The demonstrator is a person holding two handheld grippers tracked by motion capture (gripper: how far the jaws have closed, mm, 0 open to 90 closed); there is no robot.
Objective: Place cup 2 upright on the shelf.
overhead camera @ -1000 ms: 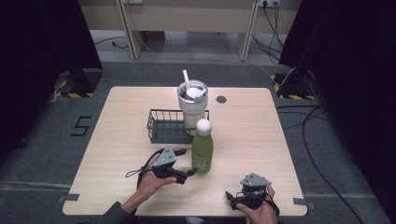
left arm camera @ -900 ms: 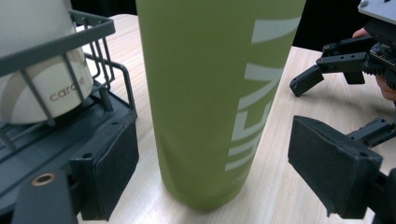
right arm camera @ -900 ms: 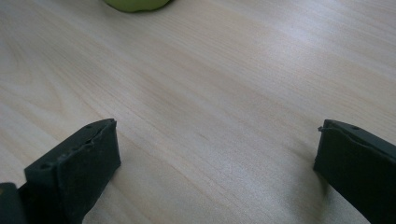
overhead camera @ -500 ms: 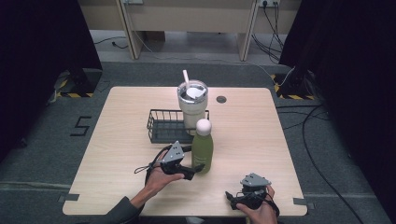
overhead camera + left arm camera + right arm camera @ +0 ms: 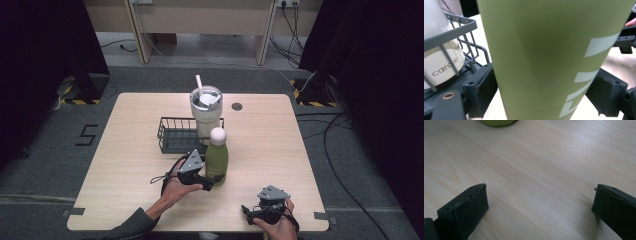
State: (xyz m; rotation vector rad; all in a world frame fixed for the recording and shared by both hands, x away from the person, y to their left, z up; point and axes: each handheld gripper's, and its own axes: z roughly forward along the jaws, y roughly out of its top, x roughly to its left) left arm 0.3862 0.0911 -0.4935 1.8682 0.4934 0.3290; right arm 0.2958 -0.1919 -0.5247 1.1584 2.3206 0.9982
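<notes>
A green bottle [image 5: 216, 155] with a white cap stands upright on the wooden table [image 5: 300, 150], just in front of a wire basket [image 5: 170, 123]. My left gripper [image 5: 212, 181] is open, with one jaw on each side of the bottle's lower body. In the left gripper view the bottle [image 5: 544, 55] fills the whole gap between the pads [image 5: 482, 87], and I cannot tell if they touch it. My right gripper [image 5: 248, 212] rests open near the table's front edge with nothing between its jaws. The right gripper view [image 5: 540, 207] has bare wood there and the bottle's base [image 5: 496, 122] at the top edge.
A cream tumbler [image 5: 206, 112] with a lid and straw stands in the right end of the dark wire basket; in the left gripper view the tumbler [image 5: 439, 62] sits behind the basket wires [image 5: 449, 35]. A small dark disc [image 5: 237, 106] lies at the back.
My left gripper has moved forward and right, bringing its jaws around the green bottle. The right gripper has stayed where it was.
</notes>
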